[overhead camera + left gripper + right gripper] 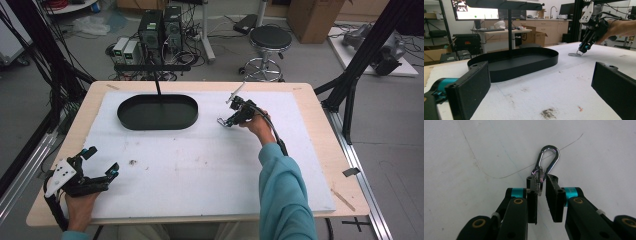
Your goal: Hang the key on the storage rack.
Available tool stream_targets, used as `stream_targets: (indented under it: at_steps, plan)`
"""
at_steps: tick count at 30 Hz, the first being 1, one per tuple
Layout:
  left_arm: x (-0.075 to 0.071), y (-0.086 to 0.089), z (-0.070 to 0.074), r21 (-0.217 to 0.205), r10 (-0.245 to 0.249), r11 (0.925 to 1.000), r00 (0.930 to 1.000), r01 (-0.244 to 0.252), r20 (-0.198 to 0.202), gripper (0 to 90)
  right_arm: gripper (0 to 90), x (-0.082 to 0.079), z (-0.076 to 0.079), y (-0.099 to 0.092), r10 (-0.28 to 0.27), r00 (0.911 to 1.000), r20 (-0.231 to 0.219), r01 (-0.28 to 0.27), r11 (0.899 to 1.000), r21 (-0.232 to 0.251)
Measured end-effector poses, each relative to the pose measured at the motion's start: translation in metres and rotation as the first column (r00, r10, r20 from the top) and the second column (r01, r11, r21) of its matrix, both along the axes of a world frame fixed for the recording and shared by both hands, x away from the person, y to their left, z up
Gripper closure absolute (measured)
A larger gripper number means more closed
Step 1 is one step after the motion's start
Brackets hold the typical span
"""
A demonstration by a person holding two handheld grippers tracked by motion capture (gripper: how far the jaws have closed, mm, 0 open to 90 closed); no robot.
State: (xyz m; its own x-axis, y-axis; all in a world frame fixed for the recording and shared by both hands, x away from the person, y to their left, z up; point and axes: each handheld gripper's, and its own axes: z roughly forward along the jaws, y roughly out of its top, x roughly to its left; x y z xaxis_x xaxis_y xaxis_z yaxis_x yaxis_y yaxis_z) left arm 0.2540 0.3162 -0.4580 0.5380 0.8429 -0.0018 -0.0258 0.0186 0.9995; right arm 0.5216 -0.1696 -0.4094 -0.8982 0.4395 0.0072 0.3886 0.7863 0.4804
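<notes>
Between the right gripper jaws sits the key ring of a silver carabiner, lying flat on the white mat, right of the tray. Jaws narrow, nearly shut: ring sits against the left pad, w/ a gap showing to the right pad, so not a firm pinch yet as far as I can tell. Carabiner body points away from the jaw tips, outside the grip.

Left gripper rests at the near-left corner of the mat, jaws wide, nothing in them.

Step in hand, my read: picking up the carabiner, prob. for the tray or its hanger bar. To do it well: close fully on the ring, or better shift fwd to catch the clip's body, since a thin ring can slip or swivel between flat pads. Lift straight up, slowly, & watch the clip swing.

Count: 1 carabiner, 1 ring, 1 tray w/ 1 post and bar, 2 grippers, 1 mat.
</notes>
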Motion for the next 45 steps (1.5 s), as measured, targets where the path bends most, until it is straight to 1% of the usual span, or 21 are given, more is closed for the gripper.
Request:
stream_targets:
  at_steps: [6, 9, 11, 12, 17, 18, 23, 25, 28, 30, 31, 32, 33, 37, 38, 41, 42, 44, 45]
  plan:
    - [0.0, 0.0, 0.0, 0.001, 0.0, 1.0, 1.0, 0.0, -0.001, 2.6, 83.0, 0.0, 0.0, 0.0, -0.003, 1.0, 0.003, 0.003, 1.0, 0.004]
    - [0.0, 0.0, 0.0, 0.001, 0.0, 1.0, 1.0, 0.0, -0.001, 2.6, 86.9, 0.0, 0.001, 0.0, 0.006, 0.9999, 0.016, -0.006, 1.0, 0.005]
    - [0.0, 0.0, 0.0, -0.001, 0.0, 1.0, 1.0, 0.0, -0.001, 2.6, 87.2, 0.0, 0.001, 0.0, 0.005, 0.9999, 0.015, -0.005, 1.0, 0.007]
    - [0.0, 0.0, 0.0, 0.001, 0.0, 1.0, 1.0, 0.0, -0.001, 2.6, 87.6, -0.001, 0.001, 0.001, 0.006, 0.9997, 0.022, -0.006, 1.0, -0.001]
    - [0.0, 0.0, 0.0, -0.005, 0.001, 1.0, 1.0, -0.001, -0.003, 2.6, 88.8, -0.002, 0.0, 0.001, -0.001, 0.9999, 0.015, 0.001, 1.0, 0.003]
    - [0.001, 0.001, 0.0, -0.007, 0.002, 1.0, 1.0, -0.002, -0.006, 2.6, 88.8, -0.001, 0.001, 0.001, 0.002, 0.9998, 0.021, -0.002, 1.0, 0.001]
    - [0.001, 0.001, 0.0, -0.015, 0.004, 0.9999, 0.9999, -0.004, -0.013, 2.6, 89.0, -0.002, 0.002, -0.001, -0.02, 0.9997, 0.015, 0.019, 0.999, 0.03]
    - [0.002, 0.002, 0.0, -0.023, 0.004, 0.9997, 0.9999, -0.004, -0.016, 2.6, 89.1, -0.002, 0.003, -0.003, -0.016, 0.9997, 0.016, 0.015, 0.999, 0.047]
    - [0.002, 0.003, 0.0, -0.038, 0.006, 0.9993, 0.9997, -0.007, -0.025, 2.6, 89.0, -0.003, 0.008, -0.006, -0.026, 0.9996, 0.014, 0.025, 0.997, 0.078]
    - [0.003, 0.004, 0.001, -0.049, 0.005, 0.9988, 0.9995, -0.006, -0.033, 2.6, 89.1, -0.003, 0.012, -0.009, -0.024, 0.9993, 0.028, 0.021, 0.995, 0.099]
    - [0.004, 0.005, 0.001, -0.054, 0.002, 0.9985, 0.9992, -0.004, -0.039, 2.6, 89.0, -0.004, 0.016, -0.011, -0.026, 0.999, 0.035, 0.022, 0.991, 0.13]
    - [0.004, 0.005, 0.001, -0.059, -0.003, 0.9983, 0.9989, 0.0, -0.047, 2.6, 89.0, -0.004, 0.016, -0.011, -0.026, 0.999, 0.035, 0.022, 0.991, 0.13]
    - [0.005, 0.006, 0.001, -0.061, -0.008, 0.9981, 0.9985, 0.005, -0.054, 2.6, 89.0, -0.005, 0.019, -0.013, -0.033, 0.9987, 0.038, 0.027, 0.989, 0.149]
    - [0.009, 0.006, 0.003, -0.05, -0.02, 0.9986, 0.9965, 0.016, -0.082, 2.6, 89.0, -0.009, 0.029, -0.016, -0.023, 0.998, 0.058, 0.011, 0.979, 0.206]
    - [0.01, 0.006, 0.004, -0.056, -0.024, 0.9982, 0.996, 0.019, -0.087, 2.6, 89.0, -0.01, 0.031, -0.017, -0.019, 0.998, 0.061, 0.006, 0.975, 0.221]
    - [0.012, 0.006, 0.008, -0.058, -0.032, 0.9979, 0.9952, 0.027, -0.092, 2.6, 89.0, -0.013, 0.038, -0.019, -0.025, 0.9976, 0.064, 0.007, 0.964, 0.266]
    - [0.013, 0.006, 0.009, -0.061, -0.034, 0.9977, 0.9949, 0.029, -0.095, 2.6, 89.0, -0.015, 0.041, -0.019, -0.018, 0.9968, 0.078, -0.005, 0.958, 0.285]
    - [0.017, 0.006, 0.014, -0.06, -0.051, 0.9972, 0.9922, 0.045, -0.114, 2.5, 89.0, -0.019, 0.046, -0.019, -0.012, 0.9962, 0.086, -0.016, 0.95, 0.311]
    - [0.019, 0.007, 0.015, -0.057, -0.062, 0.9968, 0.9905, 0.056, -0.123, 2.5, 89.0, -0.021, 0.05, -0.019, -0.01, 0.9955, 0.094, -0.022, 0.943, 0.331]
